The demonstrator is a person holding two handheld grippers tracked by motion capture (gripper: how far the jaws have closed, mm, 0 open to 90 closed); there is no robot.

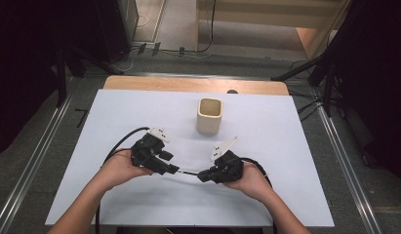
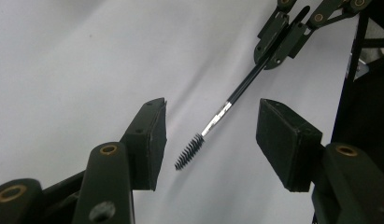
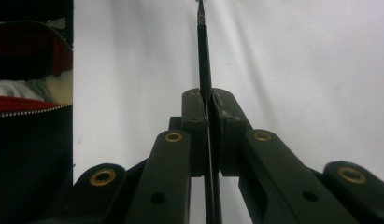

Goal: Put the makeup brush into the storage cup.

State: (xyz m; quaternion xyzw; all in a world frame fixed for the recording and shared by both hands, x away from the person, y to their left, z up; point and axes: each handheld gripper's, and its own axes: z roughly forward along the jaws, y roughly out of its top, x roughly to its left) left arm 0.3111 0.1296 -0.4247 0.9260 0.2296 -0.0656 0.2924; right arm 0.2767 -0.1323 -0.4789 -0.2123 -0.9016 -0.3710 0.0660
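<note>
both of the person's forearms come in from the near edge of the desk [image 1: 286,195] and angle toward each other, so the two tools face tip to tip over the white sheet in front of the person.

the right hand [image 1: 251,181] wraps the right tool [image 1: 204,175] from behind, wrist low, the tool lying nearly level and aimed to the left across the desk. its jaws are pressed tight together on the thin black handle of a mascara wand [image 2: 217,119]; in the right gripper view the handle [image 3: 203,60] runs straight up out of the closed pads and away from the camera.

the left hand [image 1: 119,168] holds the left tool [image 1: 172,169] from its own side, tilted slightly down and aimed right, toward the other tool. its jaws stand apart, gripping nothing. in the left gripper view the wand's bristled tip [image 2: 188,151] hangs in the gap between the two pads, nearer the left pad, touching neither, with the silver band of the wand just beyond and the right tool farther off at the top.

the wand spans the short gap between the two tools, just above the desk. a cream square cup [image 1: 209,115] stands upright farther back on the desk, well apart from both hands.
</note>
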